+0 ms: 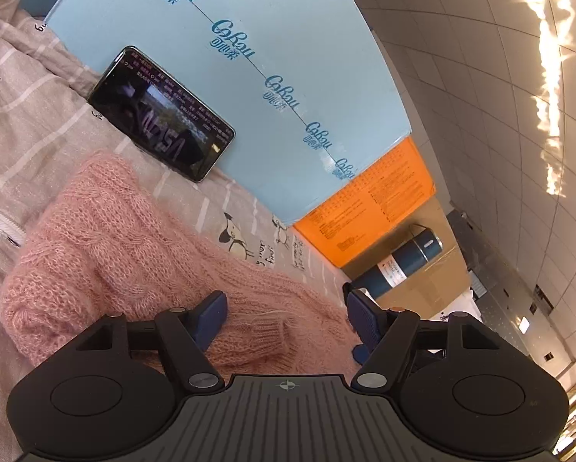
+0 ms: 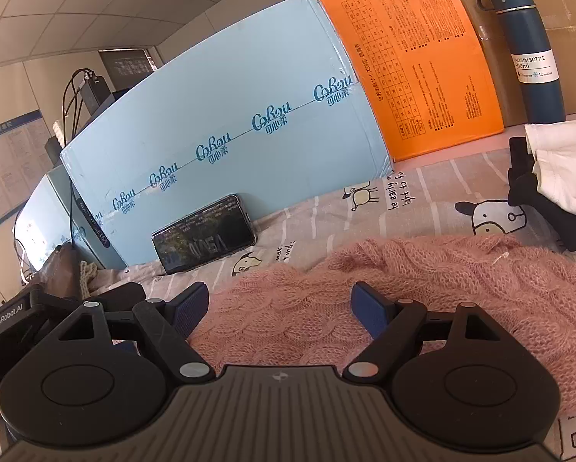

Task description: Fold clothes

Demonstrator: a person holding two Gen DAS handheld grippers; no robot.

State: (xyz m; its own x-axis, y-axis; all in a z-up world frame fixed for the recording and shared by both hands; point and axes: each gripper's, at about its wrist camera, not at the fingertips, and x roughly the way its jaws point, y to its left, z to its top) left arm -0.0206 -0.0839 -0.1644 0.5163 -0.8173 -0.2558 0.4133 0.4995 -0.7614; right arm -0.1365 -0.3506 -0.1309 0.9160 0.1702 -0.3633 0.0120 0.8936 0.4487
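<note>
Both grippers wide open, gripping nothing: left gripper (image 1: 288, 319) over the pink knit sweater (image 1: 114, 238) cuff, right gripper (image 2: 278, 308) above its body on the bedsheet (image 2: 422, 192). Probably mid-fold; next, pinch that sleeve.

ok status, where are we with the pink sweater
Left gripper open over sweater cuff. Right gripper open over its body. Phone propped beyond, not in the way.

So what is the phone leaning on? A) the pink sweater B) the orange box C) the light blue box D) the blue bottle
C: the phone stands propped against the light blue box, with the orange box and blue bottle off to the side.
</note>
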